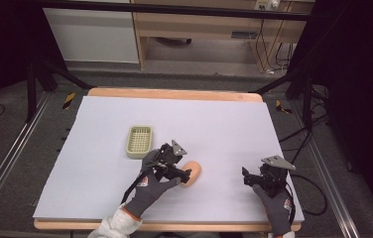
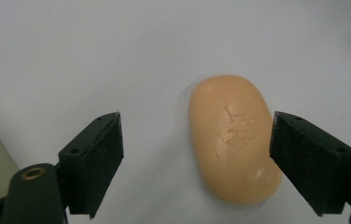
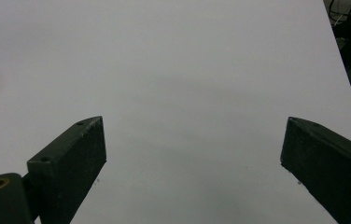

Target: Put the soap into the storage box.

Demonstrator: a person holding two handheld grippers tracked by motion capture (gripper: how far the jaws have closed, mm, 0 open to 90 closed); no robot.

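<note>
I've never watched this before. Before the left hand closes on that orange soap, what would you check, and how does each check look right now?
1. Left hand-held gripper open: ok, jaws spread wide.
2. Soap between the jaws: not ok, it sits close to one jaw, with a wide gap to the other.
3. Soap lying flat on the white table cover: ok.
4. Jaws low enough to grip: cannot tell.
5. Green basket out of the way: ok, it stands apart from the soap.
6. Right hand-held gripper clear: ok, open over bare cover.
</note>
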